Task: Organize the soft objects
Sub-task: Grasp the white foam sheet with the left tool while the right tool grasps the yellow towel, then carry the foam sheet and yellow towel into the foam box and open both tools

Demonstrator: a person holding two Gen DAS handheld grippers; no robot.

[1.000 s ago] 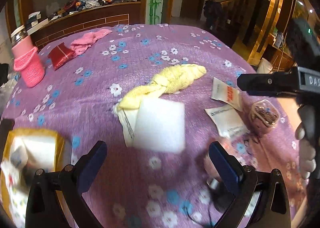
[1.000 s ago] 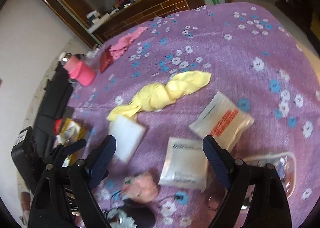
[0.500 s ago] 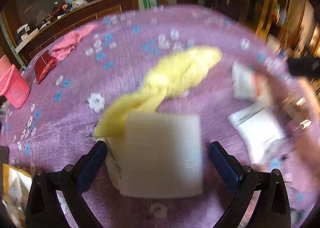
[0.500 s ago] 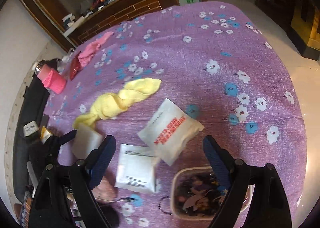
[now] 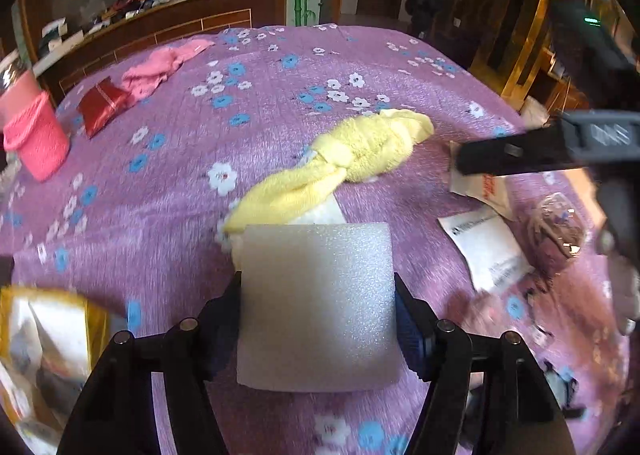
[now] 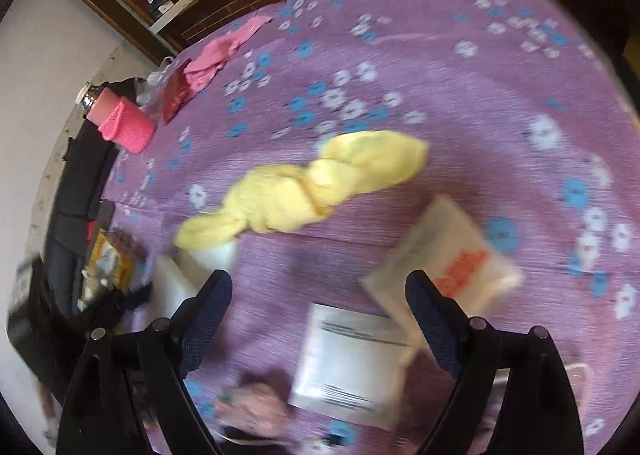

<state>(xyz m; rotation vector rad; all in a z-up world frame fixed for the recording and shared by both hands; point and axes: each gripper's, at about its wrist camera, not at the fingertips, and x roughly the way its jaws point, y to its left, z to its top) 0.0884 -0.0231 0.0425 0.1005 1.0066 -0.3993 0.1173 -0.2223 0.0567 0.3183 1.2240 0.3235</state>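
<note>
My left claw (image 5: 318,319) points steeply down at the purple flower-print cloth (image 5: 260,135) covering the desk; its jaws have just been closing and their pads now press both side edges of the square white foam pad (image 5: 316,307), which is gripped between them. The pad's far edge meets the tail of the twisted yellow towel (image 5: 348,167), and a white sheet under that tail is mostly hidden. My right claw (image 6: 320,319) is likewise angled down, its jaws set wide with nothing between them, above a white printed sachet (image 6: 348,359) and beside a white packet with red lettering (image 6: 448,267). The right wrist view is motion-blurred, so print on both packets is unreadable, and a pinkish item at its lower edge cannot be identified. In the left wrist view, the yellow-edged bag (image 5: 44,339) at lower left is cut off and blurred. A pink cloth (image 5: 160,67) lies at the far left edge of the desk.
</note>
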